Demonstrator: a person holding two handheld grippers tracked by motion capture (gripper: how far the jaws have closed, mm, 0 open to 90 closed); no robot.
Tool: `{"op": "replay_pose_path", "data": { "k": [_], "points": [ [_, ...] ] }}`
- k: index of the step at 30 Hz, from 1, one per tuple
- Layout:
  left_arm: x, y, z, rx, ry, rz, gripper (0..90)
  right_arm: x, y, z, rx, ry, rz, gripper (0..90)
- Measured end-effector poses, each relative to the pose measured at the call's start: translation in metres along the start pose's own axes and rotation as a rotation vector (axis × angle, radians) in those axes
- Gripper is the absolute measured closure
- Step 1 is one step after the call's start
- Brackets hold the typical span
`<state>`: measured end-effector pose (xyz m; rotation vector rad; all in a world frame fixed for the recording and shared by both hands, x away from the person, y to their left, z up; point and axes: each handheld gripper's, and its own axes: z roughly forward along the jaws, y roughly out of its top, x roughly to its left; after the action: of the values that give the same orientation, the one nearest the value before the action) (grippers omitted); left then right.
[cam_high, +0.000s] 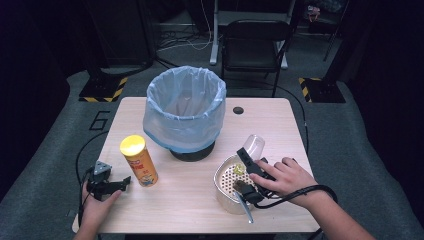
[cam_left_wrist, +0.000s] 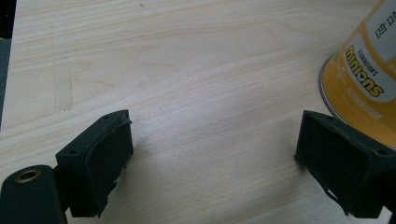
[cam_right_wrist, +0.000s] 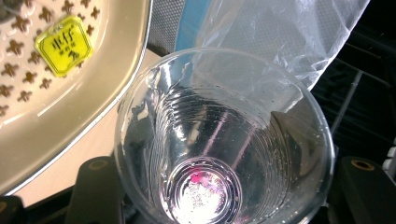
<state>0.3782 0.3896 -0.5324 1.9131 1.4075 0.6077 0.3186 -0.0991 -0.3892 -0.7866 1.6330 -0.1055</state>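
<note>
My right gripper (cam_high: 251, 161) is shut on a clear plastic cup (cam_high: 254, 145), held tilted above the far rim of a beige perforated tray (cam_high: 223, 188) at the table's front right. In the right gripper view the empty cup (cam_right_wrist: 224, 154) sits between my jaws, its mouth toward the camera, with the tray (cam_right_wrist: 93, 93) and a yellow sticker (cam_right_wrist: 64, 44) to its left. A yellow snack can (cam_high: 139, 160) stands upright at the front left. My left gripper (cam_high: 120, 184) rests open just left of the can (cam_left_wrist: 369, 79), nothing between its fingers (cam_left_wrist: 105, 158).
A black bin lined with a pale blue bag (cam_high: 185, 107) stands mid-table behind both items; the bag (cam_right_wrist: 289, 32) hangs just beyond the cup. A silvery strip (cam_high: 245, 205) juts over the tray's front rim. A black chair (cam_high: 255, 45) stands behind the table.
</note>
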Motion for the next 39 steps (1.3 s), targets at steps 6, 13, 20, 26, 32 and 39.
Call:
{"op": "replay_pose_path", "data": {
  "k": [6,13,20,26,32,39],
  "points": [
    [0.0,0.0,0.0,0.0,0.0,0.0,10.7,-0.007,-0.01,-0.001,-0.042,0.026,0.265,35.7],
    [0.0,0.0,0.0,0.0,0.0,0.0,10.7,-0.022,-0.031,0.005,-0.141,0.126,0.56,35.4],
    [0.0,0.0,0.0,-0.001,0.001,-0.002,10.7,-0.024,-0.052,0.016,-0.208,0.213,0.84,35.3],
    [0.0,0.0,-0.001,0.005,0.003,0.007,10.7,-0.023,-0.07,0.024,-0.274,0.283,1.061,35.3],
    [0.0,0.0,-0.001,0.002,0.005,0.01,10.7,-0.023,-0.083,0.028,-0.314,0.34,1.202,35.2],
    [0.0,0.0,-0.001,0.002,0.004,0.012,10.7,-0.029,-0.094,0.033,-0.369,0.4,1.331,35.2]
  ]
}}
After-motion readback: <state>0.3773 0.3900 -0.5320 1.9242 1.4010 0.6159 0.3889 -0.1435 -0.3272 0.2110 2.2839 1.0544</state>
